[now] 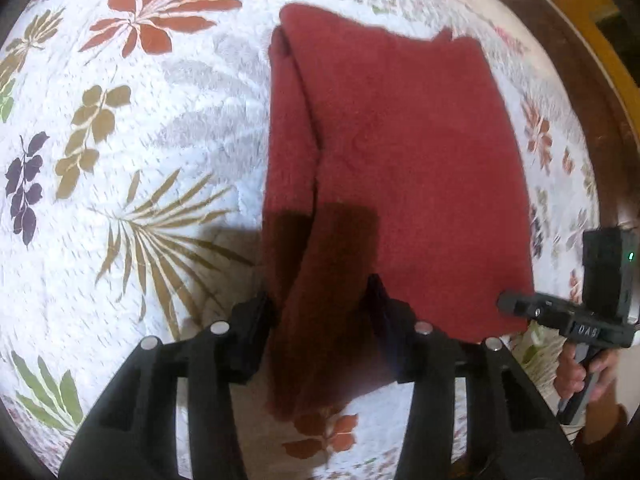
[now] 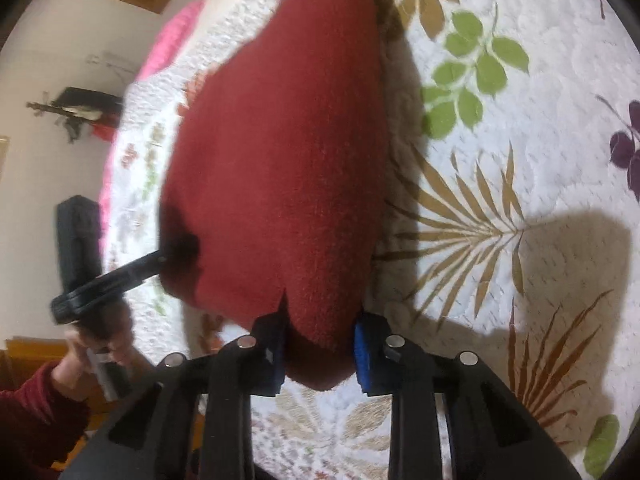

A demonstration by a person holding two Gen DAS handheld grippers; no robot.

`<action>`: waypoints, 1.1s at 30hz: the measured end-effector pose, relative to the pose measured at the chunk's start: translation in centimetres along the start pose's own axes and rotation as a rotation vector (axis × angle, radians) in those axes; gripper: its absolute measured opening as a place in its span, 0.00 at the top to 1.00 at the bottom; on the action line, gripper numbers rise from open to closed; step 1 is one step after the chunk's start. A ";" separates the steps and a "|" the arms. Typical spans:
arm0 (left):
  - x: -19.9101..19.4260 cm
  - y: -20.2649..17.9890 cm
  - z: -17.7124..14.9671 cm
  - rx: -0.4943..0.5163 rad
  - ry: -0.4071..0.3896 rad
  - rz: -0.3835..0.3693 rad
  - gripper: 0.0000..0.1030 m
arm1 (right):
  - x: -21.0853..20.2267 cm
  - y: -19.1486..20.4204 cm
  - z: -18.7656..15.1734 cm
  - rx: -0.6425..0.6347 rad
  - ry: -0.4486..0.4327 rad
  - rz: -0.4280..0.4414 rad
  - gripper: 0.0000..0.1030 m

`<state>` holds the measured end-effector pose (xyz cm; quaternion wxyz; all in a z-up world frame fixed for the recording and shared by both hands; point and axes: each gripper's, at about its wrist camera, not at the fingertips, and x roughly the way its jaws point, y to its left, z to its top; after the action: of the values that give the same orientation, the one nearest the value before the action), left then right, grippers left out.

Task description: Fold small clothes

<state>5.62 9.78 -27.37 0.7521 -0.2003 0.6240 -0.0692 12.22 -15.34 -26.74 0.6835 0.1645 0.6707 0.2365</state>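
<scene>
A dark red cloth lies folded lengthwise on a floral quilt. My left gripper is closed around the near left part of the cloth, and a thick ridge of fabric fills the gap between its fingers. The right gripper meets the cloth's near right corner. In the right wrist view the red cloth bulges up between the blue pads of my right gripper. There the near edge looks raised, with shadow on the quilt. The left gripper bites the edge at the left.
A hand holds the right gripper's handle, and another hand with a dark red sleeve holds the left one. A brown wooden bed edge runs along the right. Pink fabric shows at the bed's far side below a pale wall.
</scene>
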 end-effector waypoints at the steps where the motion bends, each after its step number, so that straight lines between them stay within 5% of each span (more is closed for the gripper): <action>1: 0.3 0.2 -0.1 -0.004 0.001 0.008 0.48 | 0.8 0.2 0.0 -0.013 0.001 -0.032 0.74; 9: 1.0 -0.1 -0.6 -0.020 -0.018 0.058 0.43 | 1.8 -0.8 0.0 0.049 -0.023 -0.049 0.68; 11: 0.5 -0.6 -0.6 -0.030 -0.023 0.084 0.36 | 1.1 -0.2 -0.2 0.042 -0.031 -0.079 0.57; 13: -0.7 -1.2 -1.0 -0.023 -0.046 0.134 0.29 | 0.1 0.6 -0.4 0.041 -0.050 -0.122 0.30; 17: -2.9 -1.6 -2.9 -0.004 -0.055 0.207 0.26 | -1.5 2.4 -1.7 -0.022 -0.074 -0.279 0.15; 21: -5.4 -1.3 -4.7 -0.040 -0.076 0.241 0.17 | -2.4 3.9 -3.3 -0.031 -0.089 -0.313 0.12; 33: -10.0 -3.7 -8.3 0.018 -0.084 0.318 0.14 | -5.4 6.2 -7.0 0.009 -0.106 -0.382 0.08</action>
<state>-3.93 8.18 -17.99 0.7809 -0.0951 0.6151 0.0535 4.72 -13.79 -19.21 0.7495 0.0497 0.6539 0.0907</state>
